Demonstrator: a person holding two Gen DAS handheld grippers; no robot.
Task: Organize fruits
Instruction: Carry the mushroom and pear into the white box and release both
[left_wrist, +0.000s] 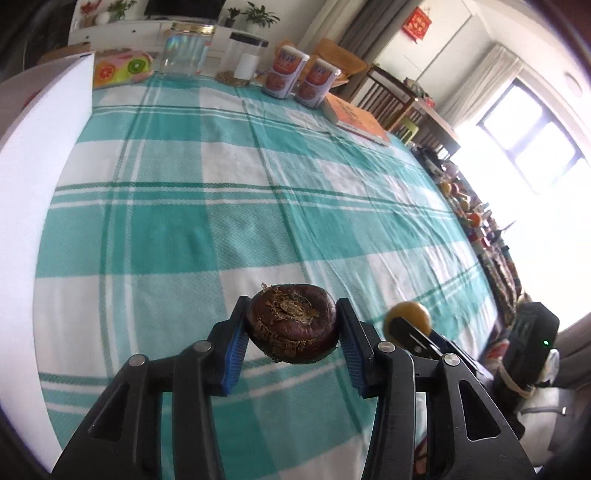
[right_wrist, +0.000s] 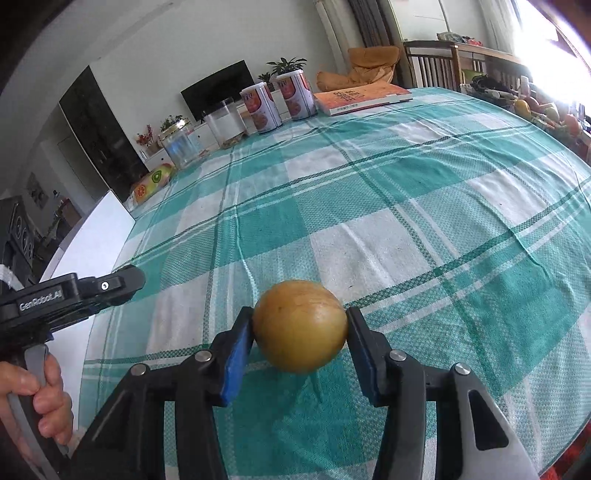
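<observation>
My left gripper (left_wrist: 293, 329) is shut on a dark brown, flattened round fruit with a flaky dry top (left_wrist: 293, 321), held above the teal-and-white checked tablecloth (left_wrist: 229, 177). My right gripper (right_wrist: 300, 328) is shut on a smooth yellow-brown round fruit (right_wrist: 300, 325), also held above the cloth. In the left wrist view the yellow fruit (left_wrist: 408, 315) and the right gripper show just to the right of my left fingers. In the right wrist view the left gripper's body (right_wrist: 70, 295) and the hand holding it show at the left edge.
A white board (left_wrist: 40, 184) lies along the table's left side. At the far edge stand a glass jar (left_wrist: 186, 50), a clear container (left_wrist: 245, 59), two printed cans (left_wrist: 299, 75), a fruit-print pouch (left_wrist: 122, 68) and an orange book (left_wrist: 356, 118). More fruit (right_wrist: 546, 110) is piled off the right side.
</observation>
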